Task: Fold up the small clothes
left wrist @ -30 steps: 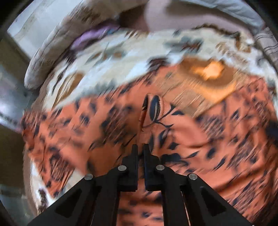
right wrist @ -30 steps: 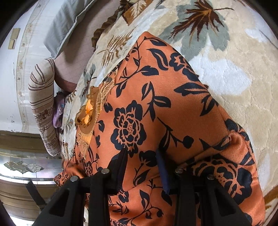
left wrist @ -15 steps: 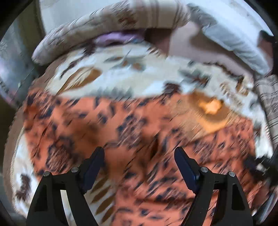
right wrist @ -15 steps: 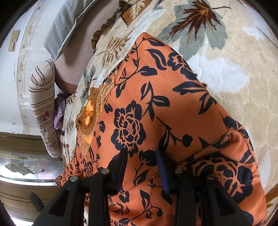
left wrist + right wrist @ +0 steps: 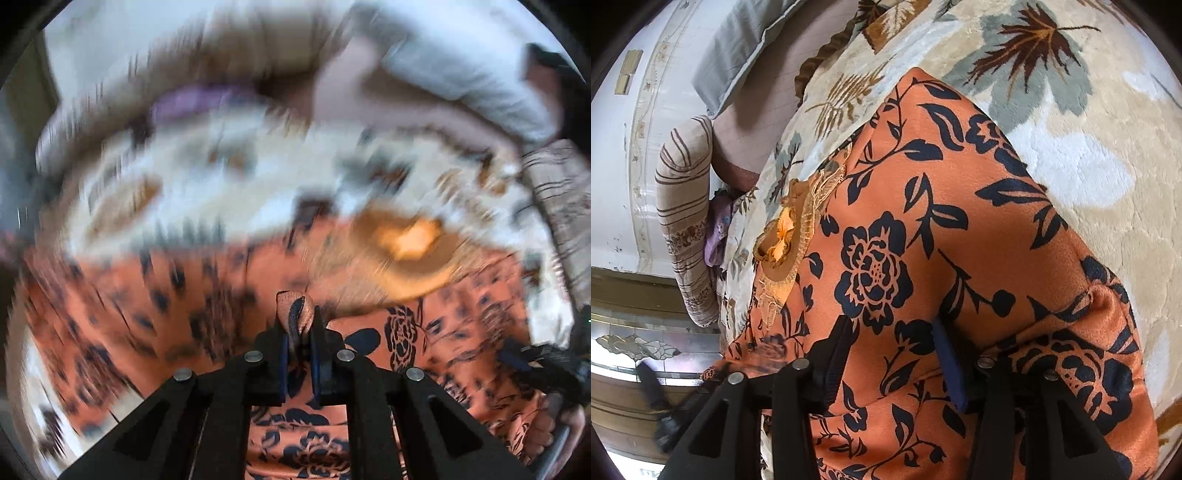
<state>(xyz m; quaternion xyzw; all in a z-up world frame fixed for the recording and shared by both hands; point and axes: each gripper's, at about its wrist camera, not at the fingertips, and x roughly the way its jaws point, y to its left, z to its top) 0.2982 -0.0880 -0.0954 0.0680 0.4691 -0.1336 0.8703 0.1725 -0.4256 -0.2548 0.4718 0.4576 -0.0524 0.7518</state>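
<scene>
1. Our left gripper (image 5: 298, 332) is clamped tight on a small pinched ridge of the orange floral garment (image 5: 923, 229), which lies spread on the bed's plush leaf-patterned blanket (image 5: 1082, 155), its gold-trimmed neckline (image 5: 786, 236) toward the pillow end.
2. Our right gripper (image 5: 894, 365) sits over the garment's near edge with cloth between its fingers, and its jaws are opening (whether the pads still press we cannot tell).
3. We judge the fabric light, soft and limp, likely a little slippery against itself. It will sag and drag, so hems, corners and the doubled fold near the right gripper look like the safest holds.
4. The blanket looks deep-piled and grippy, so cloth may catch when slid.
5. Beyond the bed's far edge we see a striped bolster (image 5: 683, 221), a grey pillow (image 5: 746, 48), a purple cloth (image 5: 716, 236) and a white wall (image 5: 613, 177).
</scene>
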